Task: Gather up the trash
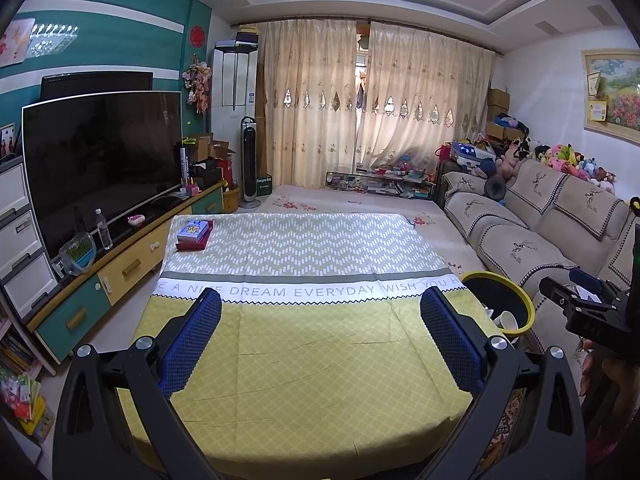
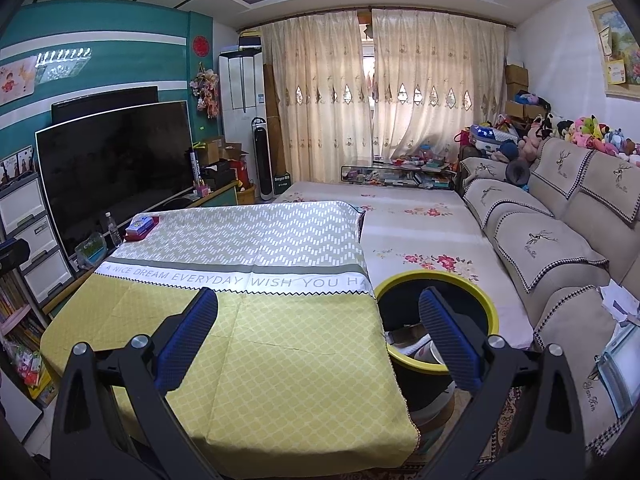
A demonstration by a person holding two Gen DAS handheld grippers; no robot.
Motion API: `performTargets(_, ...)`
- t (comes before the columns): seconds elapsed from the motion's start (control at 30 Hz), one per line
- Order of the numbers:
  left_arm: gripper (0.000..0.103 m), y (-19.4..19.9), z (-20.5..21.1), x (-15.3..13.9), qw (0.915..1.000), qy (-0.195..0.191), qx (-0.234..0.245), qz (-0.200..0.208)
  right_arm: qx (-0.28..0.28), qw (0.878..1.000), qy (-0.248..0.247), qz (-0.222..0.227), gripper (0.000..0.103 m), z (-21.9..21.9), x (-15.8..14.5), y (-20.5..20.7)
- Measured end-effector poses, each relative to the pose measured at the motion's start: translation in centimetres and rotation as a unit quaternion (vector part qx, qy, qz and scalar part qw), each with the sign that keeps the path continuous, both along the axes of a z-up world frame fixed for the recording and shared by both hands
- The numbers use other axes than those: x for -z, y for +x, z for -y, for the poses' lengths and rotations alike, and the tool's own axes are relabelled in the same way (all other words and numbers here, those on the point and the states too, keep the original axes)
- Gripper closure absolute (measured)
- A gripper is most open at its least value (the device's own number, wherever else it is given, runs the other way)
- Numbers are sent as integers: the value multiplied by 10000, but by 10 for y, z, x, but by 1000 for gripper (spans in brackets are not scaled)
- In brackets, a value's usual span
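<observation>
A yellow-rimmed black trash bin [image 1: 520, 300] [image 2: 486, 304] stands on the floor at the table's right side, with white cups and paper inside. My left gripper [image 1: 320, 304] hovers open over the yellow part of the tablecloth [image 1: 312, 344], nothing between its blue pads. My right gripper [image 2: 320, 300] is open too, its left finger over the cloth-covered table [image 2: 280, 360] and its right finger over the bin. In the left wrist view the right gripper's black body [image 1: 588, 304] shows at the far right, beyond the bin.
A box stack [image 1: 194, 233] lies at the table's far left corner. A TV [image 1: 100, 160] on a low cabinet runs along the left, with a water bottle [image 1: 103, 228]. A beige sofa [image 2: 552, 248] lines the right; papers [image 2: 620, 304] lie on its seat.
</observation>
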State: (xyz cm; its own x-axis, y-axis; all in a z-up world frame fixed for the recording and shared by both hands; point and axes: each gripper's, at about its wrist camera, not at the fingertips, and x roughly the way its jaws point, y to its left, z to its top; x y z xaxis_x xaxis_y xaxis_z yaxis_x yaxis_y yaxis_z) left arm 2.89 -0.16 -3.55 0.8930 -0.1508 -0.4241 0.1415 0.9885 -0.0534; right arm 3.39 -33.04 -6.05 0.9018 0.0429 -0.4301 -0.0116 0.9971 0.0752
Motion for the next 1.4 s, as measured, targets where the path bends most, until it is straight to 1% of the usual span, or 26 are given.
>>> performTargets(1.4,5,7,6,8,9999,17,75,-96,21,10000,41,-48,7,3,3,2)
